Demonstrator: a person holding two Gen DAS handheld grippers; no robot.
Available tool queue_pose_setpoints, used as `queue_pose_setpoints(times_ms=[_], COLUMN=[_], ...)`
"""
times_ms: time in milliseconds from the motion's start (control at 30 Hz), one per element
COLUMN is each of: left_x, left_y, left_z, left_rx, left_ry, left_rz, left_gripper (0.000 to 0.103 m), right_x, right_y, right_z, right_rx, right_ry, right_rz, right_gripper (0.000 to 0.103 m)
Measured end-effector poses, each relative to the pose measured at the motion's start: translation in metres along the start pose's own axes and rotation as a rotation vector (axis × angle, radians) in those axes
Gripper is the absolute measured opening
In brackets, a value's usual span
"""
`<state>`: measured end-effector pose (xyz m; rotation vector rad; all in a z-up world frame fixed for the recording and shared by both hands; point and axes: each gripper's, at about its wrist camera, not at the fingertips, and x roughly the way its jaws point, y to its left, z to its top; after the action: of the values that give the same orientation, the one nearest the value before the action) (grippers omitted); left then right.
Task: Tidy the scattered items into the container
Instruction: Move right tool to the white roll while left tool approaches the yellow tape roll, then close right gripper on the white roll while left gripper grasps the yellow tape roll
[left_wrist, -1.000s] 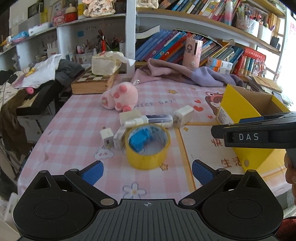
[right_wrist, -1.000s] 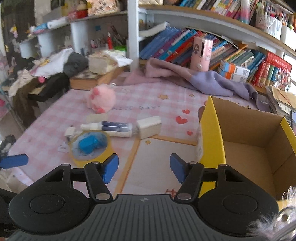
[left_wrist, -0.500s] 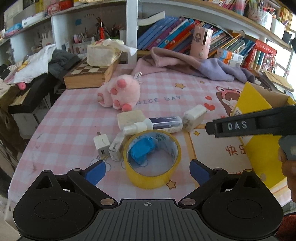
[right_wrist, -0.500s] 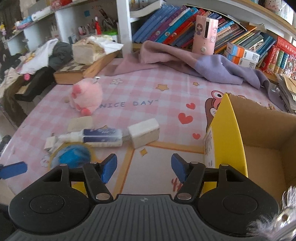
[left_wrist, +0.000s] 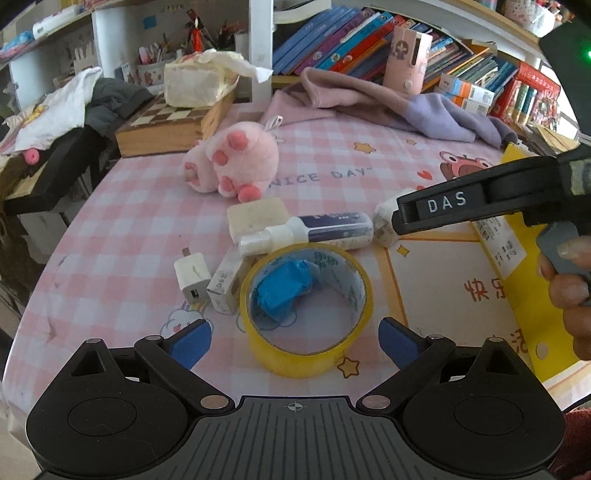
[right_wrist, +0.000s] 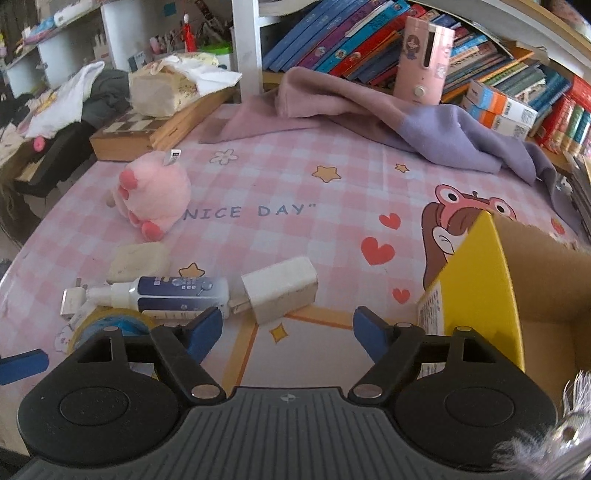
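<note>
The left tongs (left_wrist: 291, 338) hang with jaws spread wide and empty just short of the yellow roll of packing tape (left_wrist: 306, 310), which lies flat on the desk with a crumpled blue wrapper (left_wrist: 286, 286) inside its ring; that approach suggests the roll is the left hand's target. The right tongs (right_wrist: 288, 326) are opening, nothing between the blue pads, and point at the white rectangular charger block (right_wrist: 280, 288), probably widening to span its body. Touching that block's end is a white spray bottle with a dark blue label (right_wrist: 166, 293), lying on its side; beside it sit a cream eraser-like slab (right_wrist: 138, 260), a small white USB plug (left_wrist: 194, 280) and a slim white carton (left_wrist: 227, 284), all clustered together, with a pink plush toy (right_wrist: 153, 192) a little farther back. The container, a yellow cardboard box with a brown inside (right_wrist: 476, 280), stands open at the right, near the clutter and seemingly empty where visible. The desk wears a pink checked cloth (right_wrist: 277, 177) printed with stars and hearts. Behind are a lilac garment (right_wrist: 424, 129), a wooden chessboard case (left_wrist: 166, 125) and crowded bookshelves (right_wrist: 351, 44).
</note>
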<state>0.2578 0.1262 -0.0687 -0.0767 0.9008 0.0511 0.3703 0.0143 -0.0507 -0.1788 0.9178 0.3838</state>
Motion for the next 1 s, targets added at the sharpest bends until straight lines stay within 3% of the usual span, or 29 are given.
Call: queue_pose_setpoints(times_ms=[200,533,600,633,767,1000], left_x=[0.007,0.021,0.026,0.028,0.029,0.002], left_y=[0.002,-0.005,-0.007,-0.007,-0.009,-0.003], left_z=[0.002,0.008,0.01,0.011,0.013,0.019], left_rx=[-0.014,-0.007,-0.008,-0.005,0.0,-0.013], left_ry=[-0.003,-0.006,-0.003,-0.002,0.005,-0.052], left_rz=[-0.002,-0.007,-0.004,-0.003,0.0,-0.02], left_gripper=[0.097,0.094,0.093,0.091,0.088,0.087], right_x=[0.017,0.046,0.052,0.053,0.045,0.009], right_y=[0.008,-0.002,-0.005,-0.006,-0.01,-0.013], right_z=[0.013,0.027,0.025,0.024,0.02,0.007], right_rx=[-0.051,-0.024,-0.006,0.004,0.019,0.026], right_ry=[-0.004,0.04,0.065,0.074,0.077,0.057], right_rz=[-0.01,0.0,0.017,0.042,0.057,0.113], right_gripper=[0.076,0.073,0.064,0.053,0.053,0.053])
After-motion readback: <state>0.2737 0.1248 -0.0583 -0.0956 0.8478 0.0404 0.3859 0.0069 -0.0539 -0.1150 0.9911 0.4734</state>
